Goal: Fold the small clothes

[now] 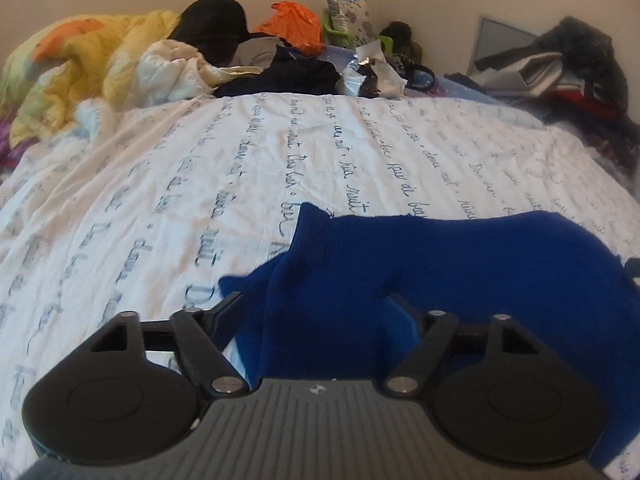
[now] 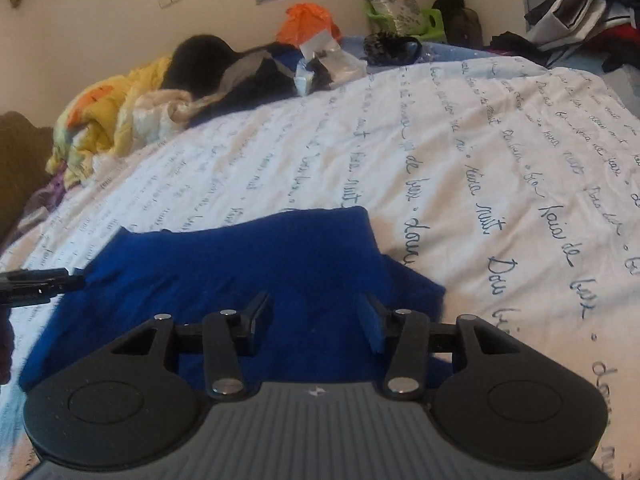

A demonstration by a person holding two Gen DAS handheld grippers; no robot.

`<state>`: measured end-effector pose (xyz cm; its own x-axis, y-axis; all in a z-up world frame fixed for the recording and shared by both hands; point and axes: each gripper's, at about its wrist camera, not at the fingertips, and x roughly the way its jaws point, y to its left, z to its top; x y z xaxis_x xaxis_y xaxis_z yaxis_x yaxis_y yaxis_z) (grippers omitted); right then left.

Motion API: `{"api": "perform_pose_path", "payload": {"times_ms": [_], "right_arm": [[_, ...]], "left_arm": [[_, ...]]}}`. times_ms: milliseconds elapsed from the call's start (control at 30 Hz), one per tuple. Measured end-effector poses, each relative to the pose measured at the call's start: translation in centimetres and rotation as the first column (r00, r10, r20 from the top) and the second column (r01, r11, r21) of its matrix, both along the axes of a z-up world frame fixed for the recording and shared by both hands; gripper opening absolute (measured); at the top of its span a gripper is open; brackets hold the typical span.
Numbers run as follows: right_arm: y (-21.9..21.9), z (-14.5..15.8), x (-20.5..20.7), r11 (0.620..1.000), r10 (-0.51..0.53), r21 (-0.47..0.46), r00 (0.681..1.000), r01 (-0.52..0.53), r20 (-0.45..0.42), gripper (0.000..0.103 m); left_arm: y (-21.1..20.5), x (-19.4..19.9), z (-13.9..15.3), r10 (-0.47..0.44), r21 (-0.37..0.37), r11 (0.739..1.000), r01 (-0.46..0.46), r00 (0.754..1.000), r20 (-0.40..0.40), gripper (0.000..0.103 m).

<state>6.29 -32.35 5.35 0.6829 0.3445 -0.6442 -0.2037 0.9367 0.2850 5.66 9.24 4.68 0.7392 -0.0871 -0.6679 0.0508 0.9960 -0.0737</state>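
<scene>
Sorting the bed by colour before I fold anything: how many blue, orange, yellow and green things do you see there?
Blue: 1, the blue garment lying on the white printed sheet
Orange: 1, the orange bag
Yellow: 1, the yellow quilt
Green: 1, the green basket
Total: 4

A royal-blue knit garment (image 2: pixel 248 264) is laid mostly flat on the white script-printed bed cover (image 2: pixel 460 168), its near-left portion bunched into raised folds (image 1: pixel 320 280), one corner peaked upward, the far edge folded over roughly straight.
</scene>
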Motion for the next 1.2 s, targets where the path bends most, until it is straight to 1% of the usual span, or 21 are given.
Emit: {"api": "perform_pose_path", "payload": {"times_ms": [33, 133, 233, 300, 400, 433, 467, 533, 567, 600, 633, 700, 733, 800, 867, 933, 1067, 1100, 1133, 1167, 1200], "right_arm": [[-0.3, 0.3, -1.3, 1.0, 0.004, 0.005, 1.0, -0.004, -0.002, 0.054], [-0.4, 0.0, -4.6, 0.996, -0.021, -0.087, 0.998, 0.015, -0.064, 0.054], [-2.0, -0.7, -7.9, 0.994, -0.077, -0.087, 0.988, 0.066, -0.135, 0.054], [-3.4, -1.3, -9.6, 0.994, -0.112, -0.033, 0.973, 0.108, -0.201, 0.054], [-4.8, -2.2, -10.9, 0.985, -0.1, 0.111, 0.96, 0.133, -0.262, 0.066], [-5.0, -2.5, -10.8, 0.976, -0.081, 0.172, 0.958, 0.132, -0.276, 0.067], [-5.1, -2.7, -10.4, 0.967, -0.068, 0.217, 0.955, 0.135, -0.29, 0.067], [-4.7, -3.1, -9.5, 0.953, -0.03, 0.278, 0.953, 0.118, -0.301, 0.065], [-4.5, -3.2, -9.1, 0.954, -0.025, 0.279, 0.953, 0.113, -0.302, 0.063], [-4.2, -3.1, -8.8, 0.959, -0.016, 0.264, 0.952, 0.101, -0.305, 0.045], [-3.7, -3.1, -8.3, 0.972, -0.006, 0.221, 0.95, 0.079, -0.312, 0.021], [-3.2, -3.1, -7.8, 0.985, 0.01, 0.169, 0.952, 0.044, -0.307, 0.014], [-3.3, -3.0, -7.6, 0.986, 0.022, 0.166, 0.951, 0.031, -0.309, 0.008], [-3.4, -2.7, -7.5, 0.988, 0.041, 0.155, 0.951, 0.007, -0.307, 0.007], [-3.7, -0.8, -8.4, 0.987, 0.071, 0.16, 0.963, -0.029, -0.261, 0.006], [-3.9, 0.8, -9.8, 0.987, 0.108, 0.138, 0.97, -0.079, -0.219, 0.006], [-3.1, -1.7, -10.9, 0.992, 0.128, 0.027, 0.955, -0.126, -0.266, 0.007], [-2.9, -2.3, -11.0, 0.993, 0.113, 0.014, 0.957, -0.113, -0.266, 0.012], [-2.9, -2.2, -11.2, 0.995, 0.101, 0.031, 0.965, -0.096, -0.242, 0.026], [-2.9, -1.7, -11.0, 0.997, 0.079, 0.018, 0.966, -0.077, -0.246, 0.034], [-2.9, -1.0, -10.9, 0.998, 0.056, -0.004, 0.971, -0.059, -0.232, 0.051]], "left_arm": [[0.3, -1.5, 0.1, 0.02, -0.02, 1.0, -0.02, 1.0, -0.012, 0.086], [1.5, -5.3, -0.7, 0.121, -0.07, 0.99, -0.126, 0.99, -0.073, 0.085], [3.5, -9.4, -1.6, 0.243, -0.191, 0.944, -0.269, 0.959, -0.148, 0.086], [4.4, -11.7, -1.5, 0.286, -0.295, 0.899, -0.323, 0.944, -0.164, 0.088], [5.6, -12.4, -1.9, 0.233, -0.534, 0.782, -0.32, 0.946, -0.227, 0.091], [5.8, -12.2, -2.2, 0.224, -0.586, 0.742, -0.326, 0.944, -0.242, 0.091], [6.0, -11.7, -2.3, 0.223, -0.605, 0.723, -0.334, 0.941, -0.253, 0.091], [6.2, -10.6, -2.5, 0.221, -0.631, 0.689, -0.357, 0.932, -0.286, 0.076], [6.2, -10.0, -2.7, 0.229, -0.623, 0.682, -0.384, 0.92, -0.317, 0.054], [6.3, -9.5, -2.9, 0.227, -0.605, 0.686, -0.404, 0.909, -0.35, 0.023], [6.2, -9.1, -3.3, 0.228, -0.576, 0.699, -0.424, 0.895, -0.382, 0.008], [6.1, -8.9, -3.3, 0.23, -0.548, 0.723, -0.421, 0.894, -0.383, 0.007], [5.9, -8.9, -2.9, 0.234, -0.521, 0.748, -0.411, 0.898, -0.373, 0.006], [5.7, -9.5, -1.2, 0.201, -0.525, 0.775, -0.351, 0.925, -0.321, 0.005], [5.8, -11.1, 1.3, 0.156, -0.539, 0.8, -0.262, 0.959, -0.235, 0.005], [6.0, -12.6, 2.6, 0.138, -0.496, 0.842, -0.211, 0.974, -0.182, 0.006], [6.3, -12.9, -1.4, 0.156, -0.395, 0.88, -0.265, 0.945, -0.286, 0.008], [6.4, -13.0, -2.1, 0.172, -0.372, 0.884, -0.282, 0.938, -0.301, 0.016], [6.7, -13.5, -1.9, 0.194, -0.359, 0.886, -0.292, 0.939, -0.285, 0.021], [6.7, -13.7, -1.1, 0.207, -0.344, 0.892, -0.292, 0.942, -0.263, 0.024], [6.9, -14.1, 0.1, 0.234, -0.314, 0.903, -0.292, 0.949, -0.211, 0.037]]}}
